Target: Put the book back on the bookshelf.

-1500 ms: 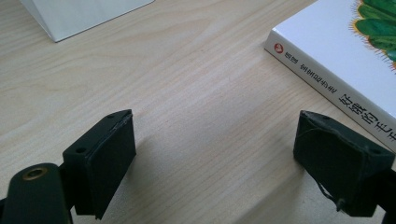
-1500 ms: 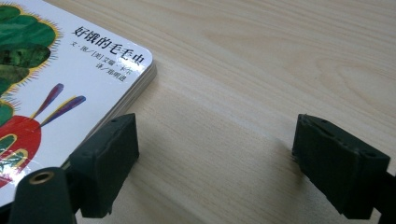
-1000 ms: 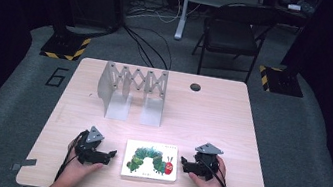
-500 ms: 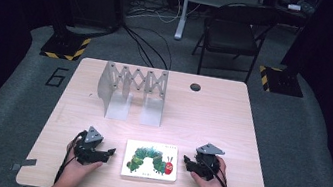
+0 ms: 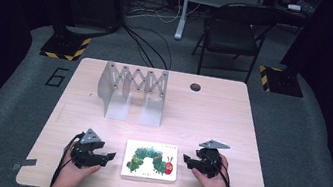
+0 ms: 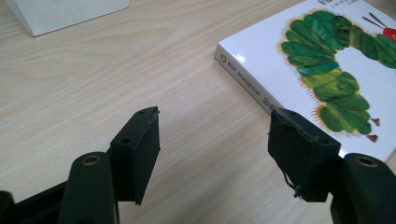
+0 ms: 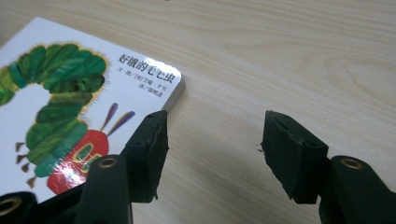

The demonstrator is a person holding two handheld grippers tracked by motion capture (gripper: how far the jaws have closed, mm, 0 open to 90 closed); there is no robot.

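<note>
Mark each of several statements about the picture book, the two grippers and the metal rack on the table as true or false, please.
1. The white picture book with a green caterpillar on its cover lies flat on the light wooden table. True.
2. The left gripper is shut on the book. False: its jaws stand open beside the book's spine edge, holding nothing.
3. The right gripper is open. True.
4. The book stands upright in the grey metal folding rack. False: the rack is farther back on the table and holds nothing.
5. The book lies between the two grippers. True.
</note>
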